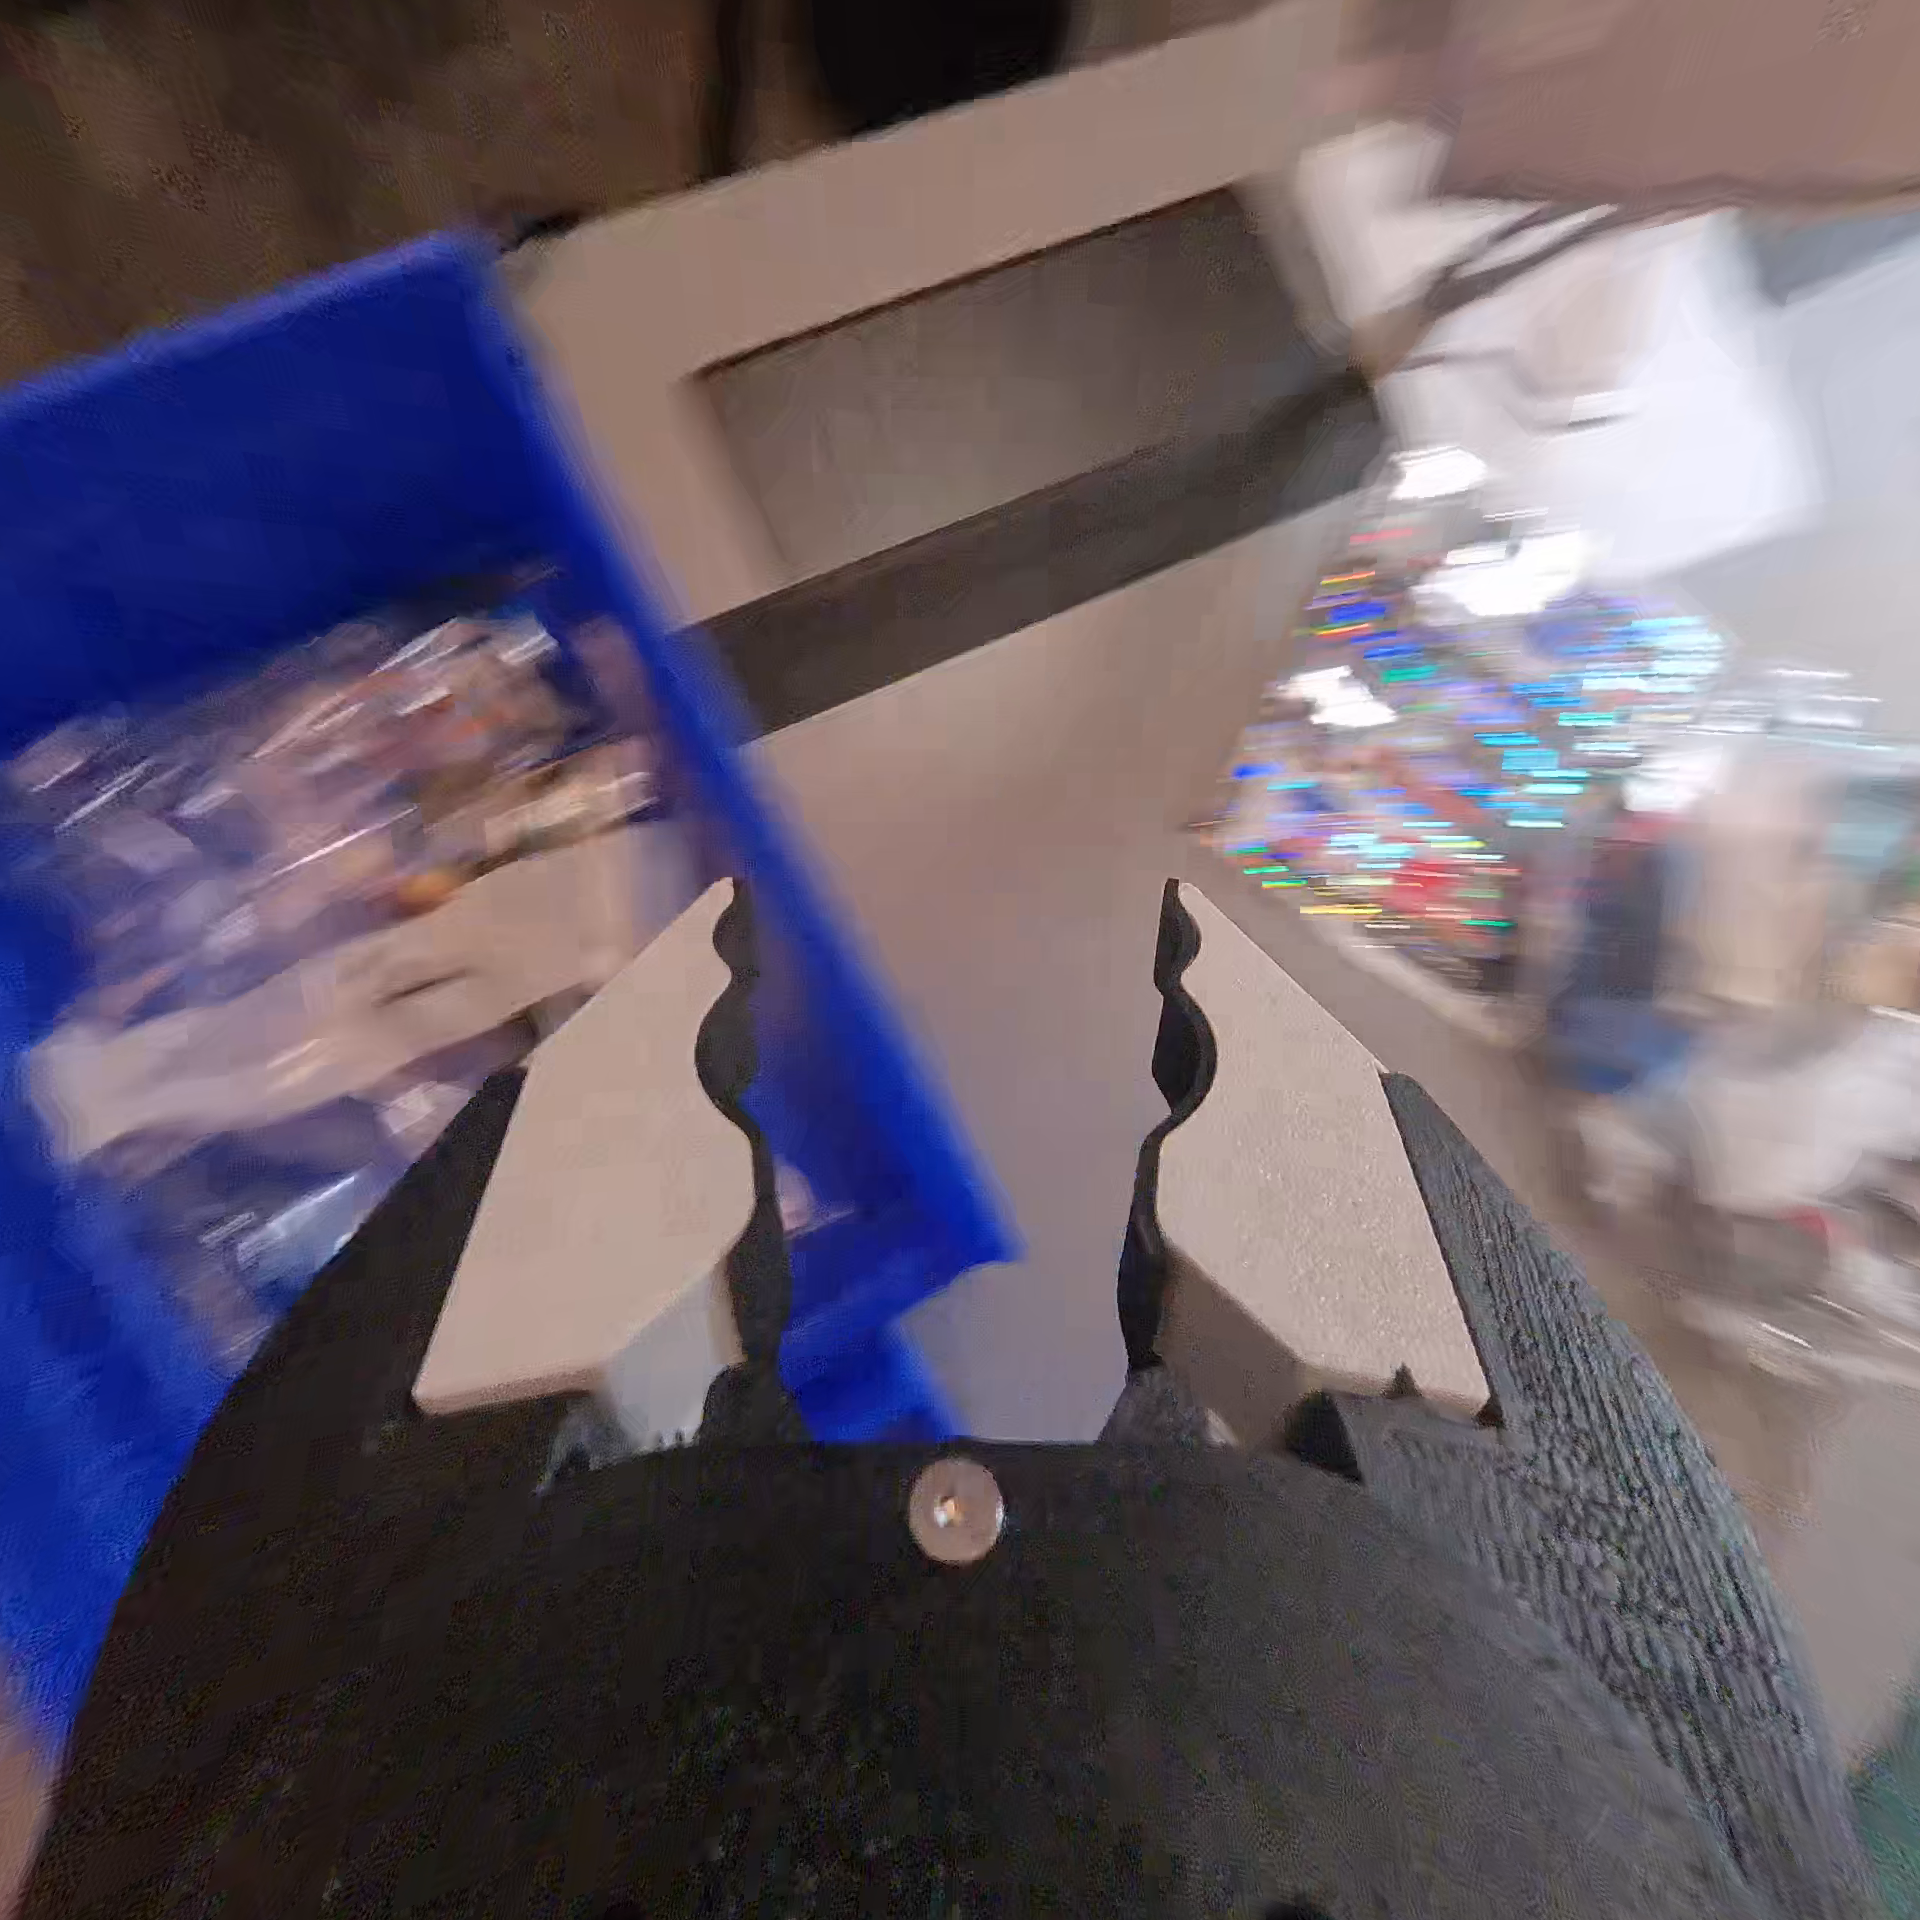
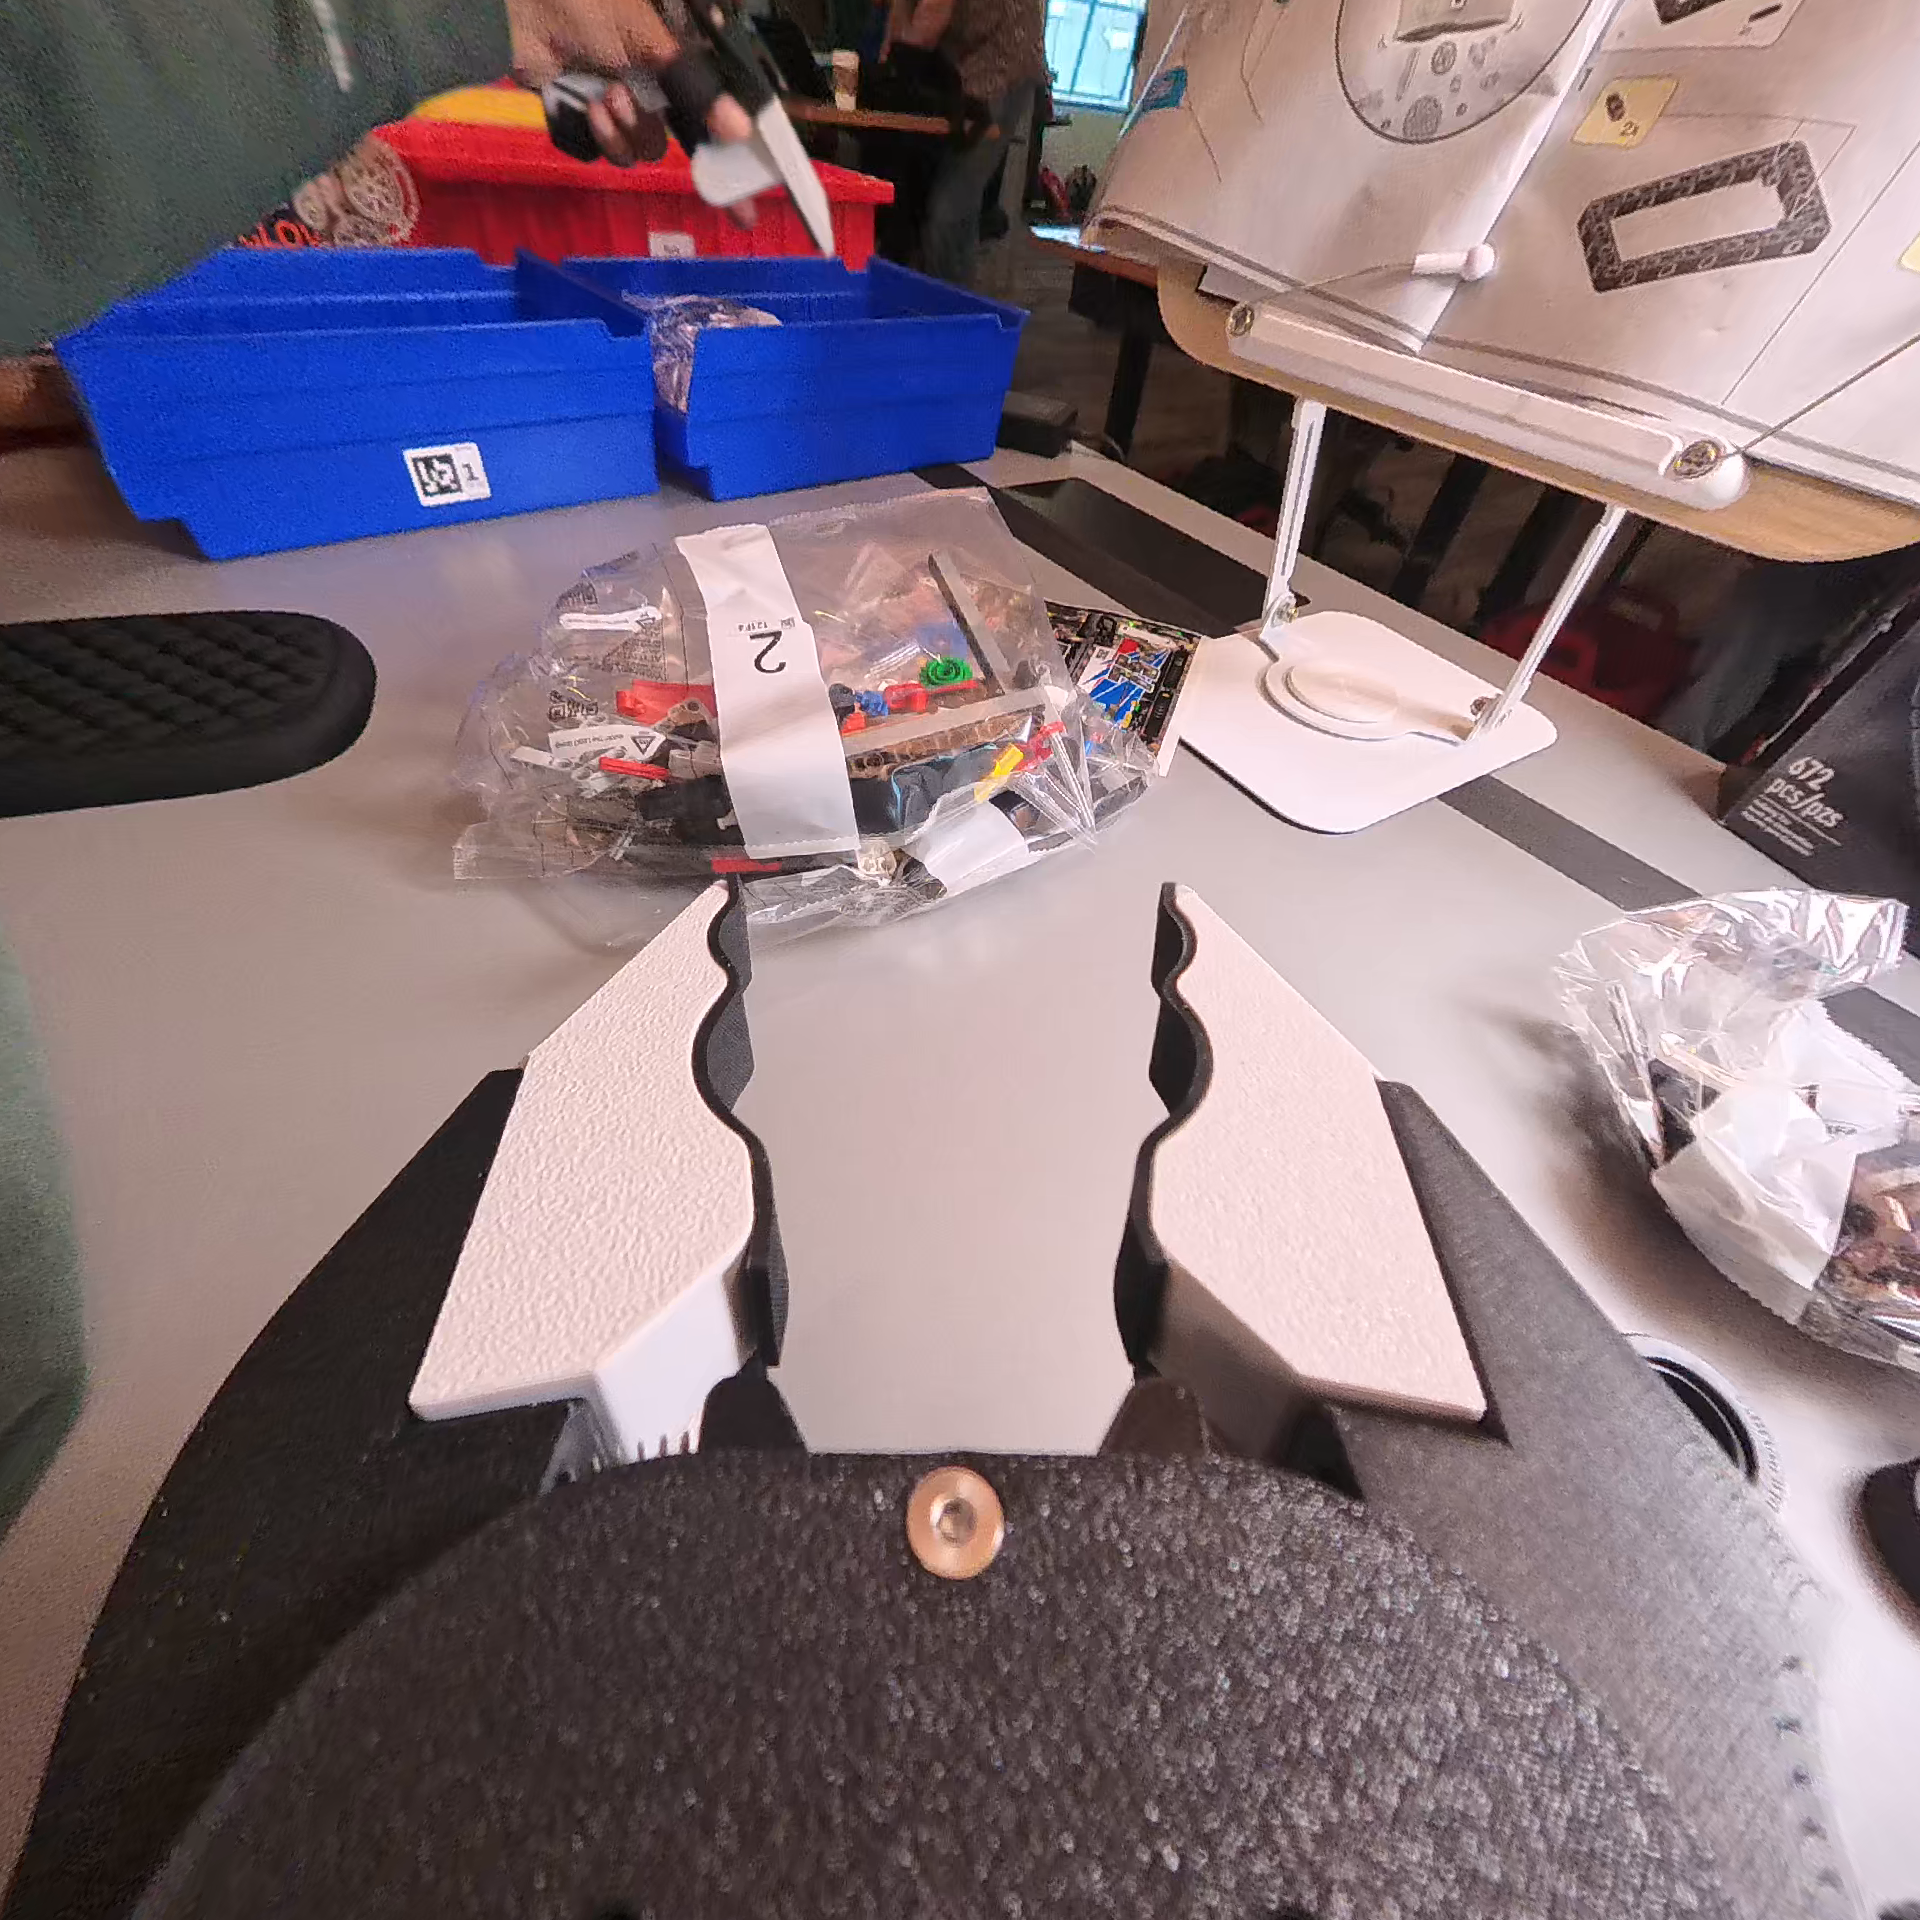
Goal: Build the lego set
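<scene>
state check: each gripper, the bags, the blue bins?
left gripper: open, empty, above blue bin.
right gripper: open, empty.
sealed parts bag: unopened, on table.
crumpled bag: crumpled, on table.
right blue bin: holds a bag.
left blue bin: contents hidden.

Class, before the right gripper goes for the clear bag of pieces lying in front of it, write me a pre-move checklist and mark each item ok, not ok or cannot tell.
1. Right gripper open and empty: ok.
2. Clear bag of pieces lies on the table, just ahead of the fingertips: ok.
3. Path to the bag free: ok.
4. Left gripper out of the way, up over the blue bins: ok.
5. Left gripper empty: ok, open in its blurred view.
6. Crumpled bag holds needed pieces: cannot tell.
</scene>
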